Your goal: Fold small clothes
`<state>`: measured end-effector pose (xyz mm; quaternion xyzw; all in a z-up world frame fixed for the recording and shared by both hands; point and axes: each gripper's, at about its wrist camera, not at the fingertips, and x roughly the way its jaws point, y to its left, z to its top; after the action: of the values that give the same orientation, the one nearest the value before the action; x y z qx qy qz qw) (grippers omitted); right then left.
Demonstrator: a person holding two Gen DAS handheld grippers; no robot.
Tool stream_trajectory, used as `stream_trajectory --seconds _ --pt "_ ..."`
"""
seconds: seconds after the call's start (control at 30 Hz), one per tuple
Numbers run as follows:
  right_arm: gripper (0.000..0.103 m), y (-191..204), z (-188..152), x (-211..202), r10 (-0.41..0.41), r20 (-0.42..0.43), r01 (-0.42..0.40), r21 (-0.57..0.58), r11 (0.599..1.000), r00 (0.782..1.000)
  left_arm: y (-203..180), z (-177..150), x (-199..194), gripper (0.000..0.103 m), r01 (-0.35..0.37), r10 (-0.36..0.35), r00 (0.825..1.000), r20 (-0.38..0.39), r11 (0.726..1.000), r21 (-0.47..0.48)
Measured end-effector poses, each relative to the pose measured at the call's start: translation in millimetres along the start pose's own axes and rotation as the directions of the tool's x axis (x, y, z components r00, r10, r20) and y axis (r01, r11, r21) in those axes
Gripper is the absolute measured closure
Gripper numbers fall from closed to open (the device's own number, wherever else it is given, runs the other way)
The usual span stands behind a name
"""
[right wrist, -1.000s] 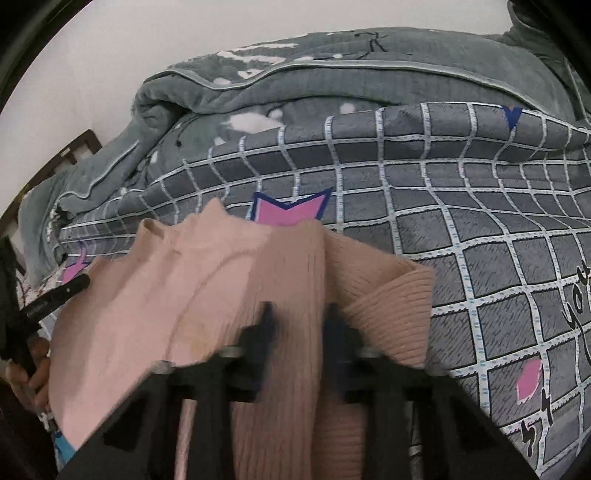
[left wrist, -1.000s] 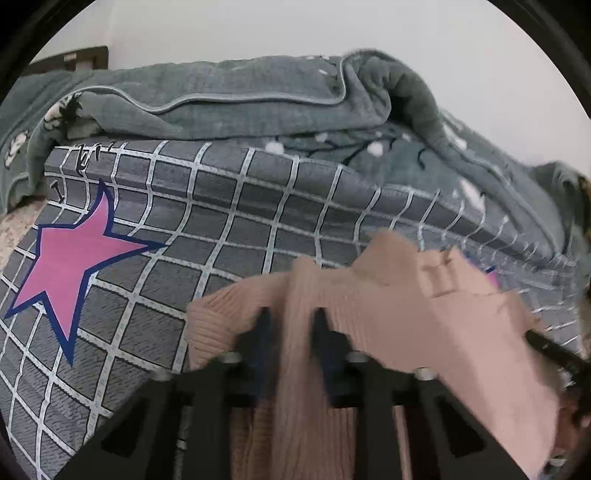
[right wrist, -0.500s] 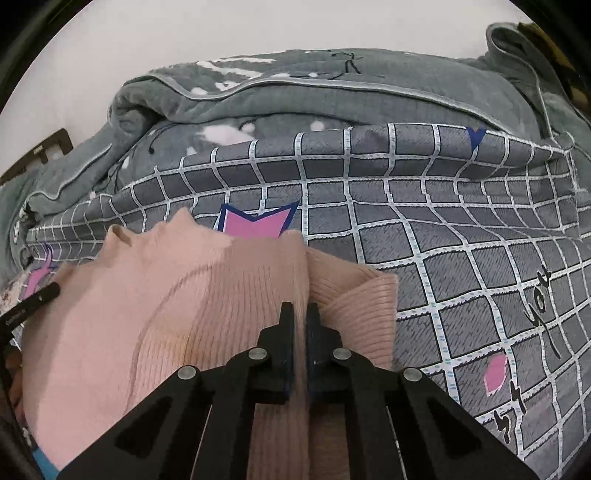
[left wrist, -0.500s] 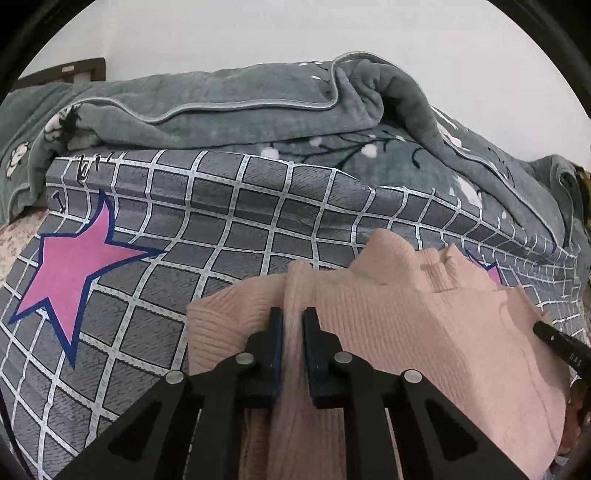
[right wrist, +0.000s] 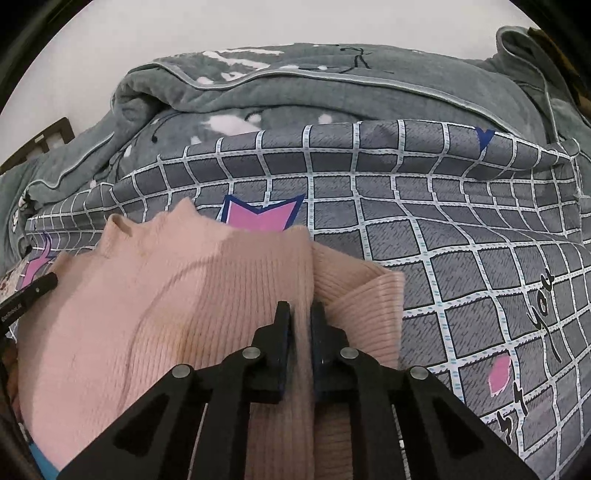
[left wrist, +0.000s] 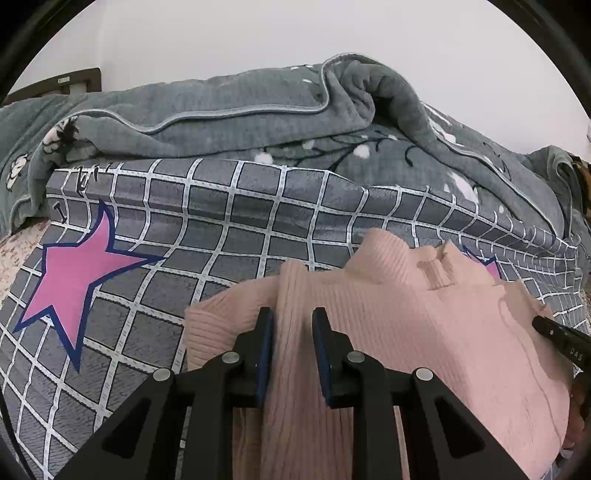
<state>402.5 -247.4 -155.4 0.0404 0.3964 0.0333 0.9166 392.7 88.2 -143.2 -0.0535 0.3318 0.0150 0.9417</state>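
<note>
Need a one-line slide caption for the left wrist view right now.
Left gripper opening around a fold of pink ribbed sweater on a grey checked bedsheet.

The pink ribbed knit sweater [left wrist: 424,332] runs off the bottom edge, its lower part hidden behind black gripper arms. The grey checked bedsheet [right wrist: 461,266] beneath it is covered. At lower right, black lettering [right wrist: 543,314] is partly cut off.

Domestic bedroom. A bed fills both views, covered by a grey checked sheet [left wrist: 229,236] with pink stars. A crumpled grey blanket [left wrist: 236,125] lies across the upper frame; dark wooden headboard [left wrist: 59,83] upper left; plain white wall [left wrist: 295,33] behind.
</note>
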Motion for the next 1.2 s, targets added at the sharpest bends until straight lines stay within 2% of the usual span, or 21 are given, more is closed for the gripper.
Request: stream_trajectory --seconds 1.2 --pt "0.087 1.1 0.2 0.1 -0.009 -0.003 0.009 -0.016 1.000 1.000 -1.7 1.1 -3.9 0.082 -0.019 0.018 1.000 0.018 1.000 0.012"
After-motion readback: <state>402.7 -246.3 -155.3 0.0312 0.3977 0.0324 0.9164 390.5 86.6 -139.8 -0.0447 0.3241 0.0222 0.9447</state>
